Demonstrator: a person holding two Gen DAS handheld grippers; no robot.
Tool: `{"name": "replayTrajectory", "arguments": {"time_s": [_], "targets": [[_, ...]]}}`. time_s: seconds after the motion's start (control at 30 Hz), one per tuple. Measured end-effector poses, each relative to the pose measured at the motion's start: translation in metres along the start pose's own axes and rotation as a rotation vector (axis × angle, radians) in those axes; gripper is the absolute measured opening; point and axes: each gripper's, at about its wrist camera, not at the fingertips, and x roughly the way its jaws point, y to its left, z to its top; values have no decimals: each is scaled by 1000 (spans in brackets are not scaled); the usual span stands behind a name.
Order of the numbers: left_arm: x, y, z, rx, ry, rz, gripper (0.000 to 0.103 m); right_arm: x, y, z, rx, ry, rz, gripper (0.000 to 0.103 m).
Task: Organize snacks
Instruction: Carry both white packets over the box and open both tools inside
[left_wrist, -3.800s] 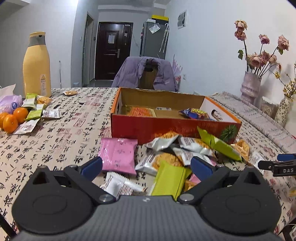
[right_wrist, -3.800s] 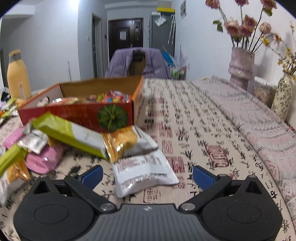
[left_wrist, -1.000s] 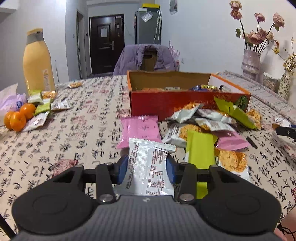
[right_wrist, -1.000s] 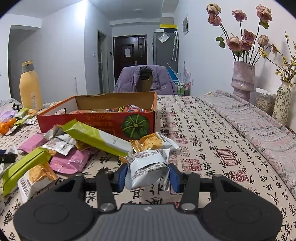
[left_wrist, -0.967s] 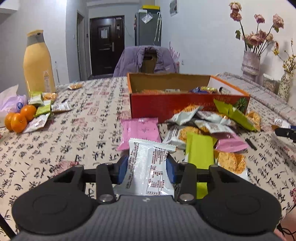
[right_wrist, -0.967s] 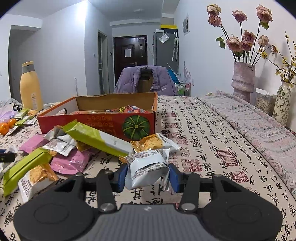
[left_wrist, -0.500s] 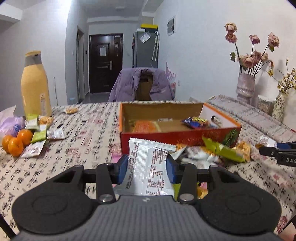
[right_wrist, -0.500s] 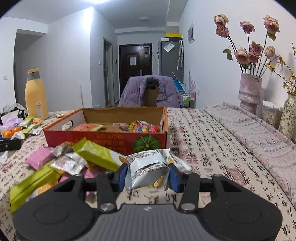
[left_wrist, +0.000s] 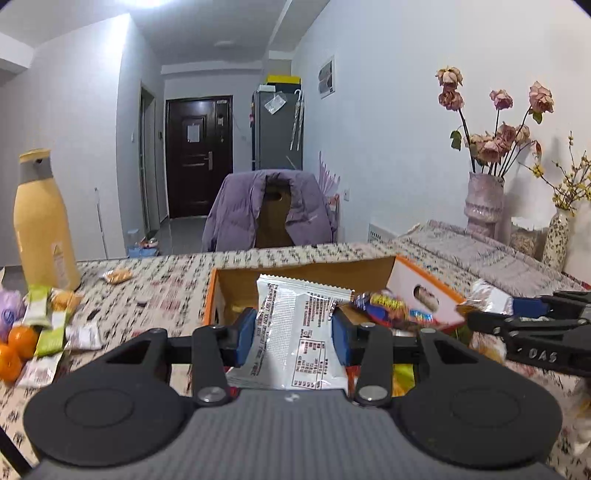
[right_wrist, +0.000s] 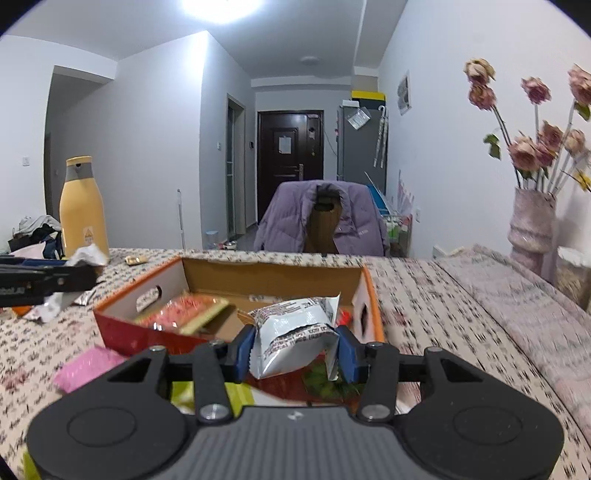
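Both my left gripper (left_wrist: 294, 334) and right gripper (right_wrist: 295, 352) clench silver snack packets (left_wrist: 299, 332) (right_wrist: 293, 338); carry past orange box (right_wrist: 236, 275) rim, then release inside.

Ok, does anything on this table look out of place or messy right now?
Yes. Loose snack packets lie scattered beside the oranges at the left, away from the orange box. A pink packet sits outside it too. The silver pouch in the right gripper looks crumpled.

Your cardboard box (right_wrist: 271, 280) sits mid-table (right_wrist: 443, 295), snack packs (right_wrist: 184, 314) inside it, bottle (right_wrist: 83, 206) and oranges (left_wrist: 16, 345) off left, vase (right_wrist: 532, 229) right, jacket-draped chair (right_wrist: 321, 221) behind.
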Motion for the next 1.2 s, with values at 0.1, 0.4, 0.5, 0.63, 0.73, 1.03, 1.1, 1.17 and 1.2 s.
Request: {"name": "replayTrajectory", "arguments": {"time_s": [0.1, 0.4, 0.5, 0.63, 0.73, 1.03, 1.1, 1.17, 1.2], "targets": [[13, -1, 11, -2, -5, -3, 43, 15, 6, 12, -11, -9, 12, 46], [58, 3, 36, -25, -8, 3, 43, 62, 21, 41, -28, -16, 32, 46], [74, 7, 41, -56, -4, 7, 43, 79, 21, 47, -18, -7, 32, 46], [94, 15, 39, -104, 9, 22, 43, 99, 19, 45, 7, 10, 25, 46], [105, 15, 27, -101, 15, 43, 43, 107, 15, 37, 26, 18, 30, 46], [118, 17, 8, -77, 52, 32, 45, 114, 12, 25, 39, 76, 24, 49], [117, 19, 6, -88, 47, 21, 50, 115, 11, 24, 41, 87, 20, 60], [114, 21, 5, -100, 32, 16, 70, 115, 9, 22, 51, 88, 5, 74], [112, 22, 5, -108, 20, 22, 78, 114, 8, 22, 57, 87, -4, 78]]}}
